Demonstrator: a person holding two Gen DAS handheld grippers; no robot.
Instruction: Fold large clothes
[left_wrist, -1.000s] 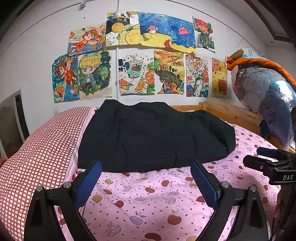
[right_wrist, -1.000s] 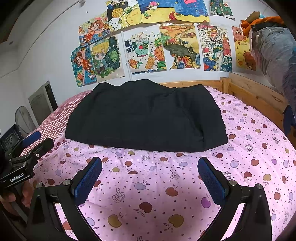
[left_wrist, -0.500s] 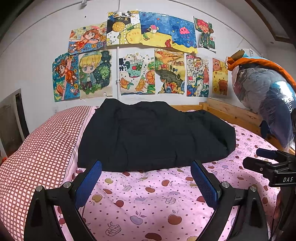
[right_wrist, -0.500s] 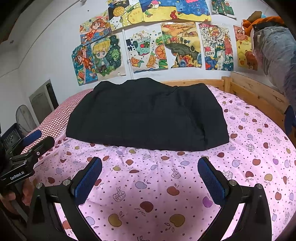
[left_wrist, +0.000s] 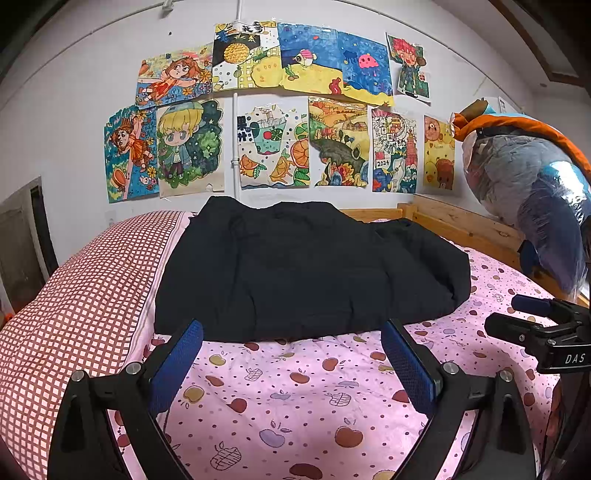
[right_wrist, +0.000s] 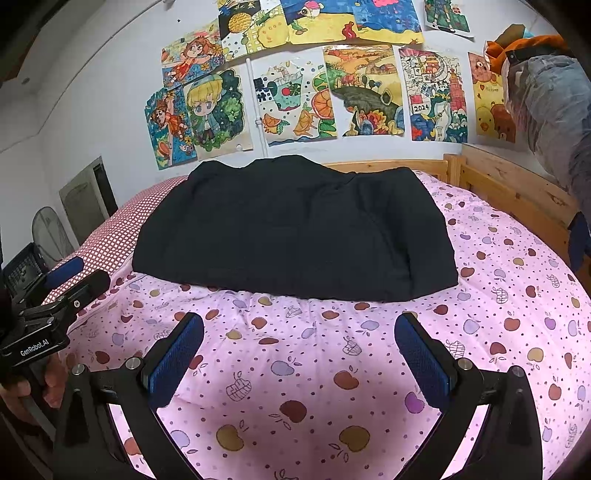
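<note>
Black garment (left_wrist: 306, 269) unchanged, lying flat on apple-print quilt (right_wrist: 314, 369); both grippers, left (left_wrist: 291, 365) and right (right_wrist: 299, 358), have edged closer, jaws apart, empty.

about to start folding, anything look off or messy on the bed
Nothing stands out. The black garment lies spread fairly flat on the pink apple-print sheet, only mildly rumpled at its right edge. Both grippers, left and right, are open and empty.
</note>
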